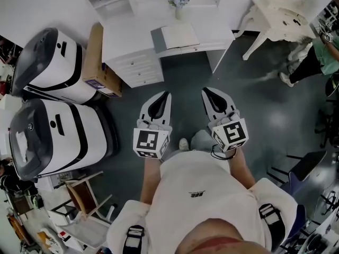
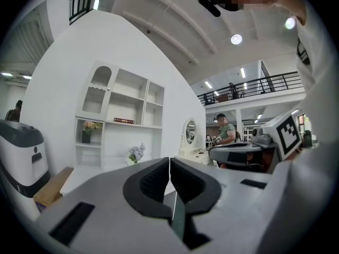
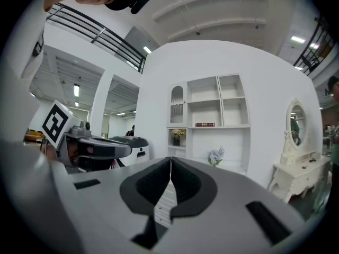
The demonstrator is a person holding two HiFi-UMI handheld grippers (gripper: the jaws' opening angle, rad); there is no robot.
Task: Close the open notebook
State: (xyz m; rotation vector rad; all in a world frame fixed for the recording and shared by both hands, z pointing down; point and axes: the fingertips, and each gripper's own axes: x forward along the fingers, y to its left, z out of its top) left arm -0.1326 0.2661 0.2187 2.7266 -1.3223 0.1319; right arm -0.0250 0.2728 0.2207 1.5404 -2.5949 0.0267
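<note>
Though not yet begun on, recorded notebook (image 1: pixel 179 35) lying open on white bench (image 1: pixel 123 37), well apart from left gripper (image 1: pixel 163 97) and right gripper (image 1: pixel 207 92), jaws pressed together, empty; closing judged wholly outstanding.

White T-shirt (image 1: pixel 204 194); grey, black-padded left hand-held gripper (image 1: pixel 165 96) and right hand-held gripper (image 1: pixel 206 93).

a white desk (image 1: pixel 127 38) stands on the dark floor (image 1: pixel 254 115). a white shelf unit (image 3: pixel 209 110) rises behind it. ceiling lamps (image 2: pixel 236 38) glow overhead.
</note>
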